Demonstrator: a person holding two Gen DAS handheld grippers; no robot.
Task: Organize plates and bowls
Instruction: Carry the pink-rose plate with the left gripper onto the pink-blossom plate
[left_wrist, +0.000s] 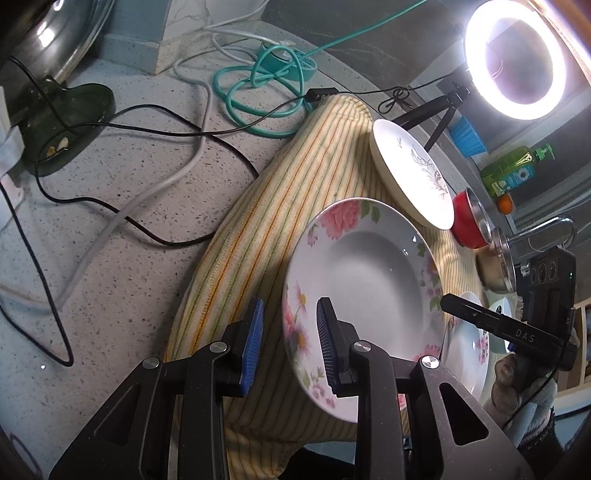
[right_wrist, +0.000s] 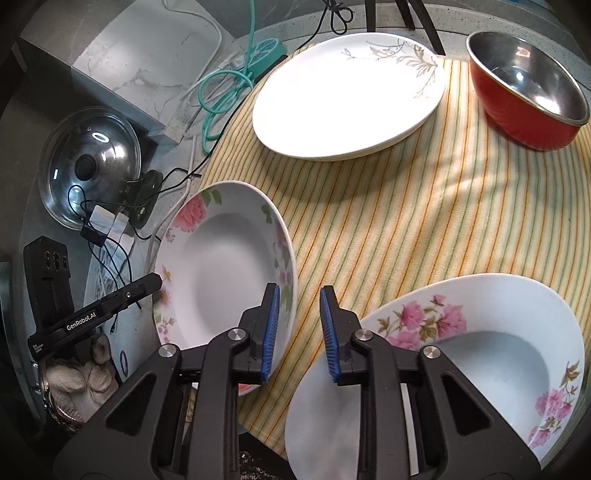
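Left wrist view first: the left gripper (left_wrist: 290, 345) has its blue pads a narrow gap apart, straddling the near-left rim of a deep floral plate (left_wrist: 364, 280). One pad sits outside the rim over the cloth, the other over the plate's flowered edge. I honestly can't tell if the pads actually press on the rim, there looks to be a gap. The plate lies on a striped yellow cloth (left_wrist: 258, 229) on a speckled countertop (left_wrist: 129, 192). Farther off is a white plate with a grey leaf print (left_wrist: 410, 173), then a red bowl (left_wrist: 469, 221) and a steel bowl (left_wrist: 495, 266) to the right of it. A second floral plate (left_wrist: 469, 343) peeks out on the right, partly behind the other gripper's body. Teal cable (left_wrist: 258, 92) and black cable (left_wrist: 147, 147) sprawl on the counter at far left, and a ring light (left_wrist: 517, 59) glares at top right.

Right wrist view: the right gripper (right_wrist: 297, 332) also stands narrow, jaws over bare cloth between the two floral plates, nothing between the pads. The deep floral plate sits just left of it, its far edge looking lifted off the cloth, and the second floral plate is near right. The leaf-print plate sits far centre and the red bowl far right. A glass pot lid (right_wrist: 90, 162) rests on the counter at far left.
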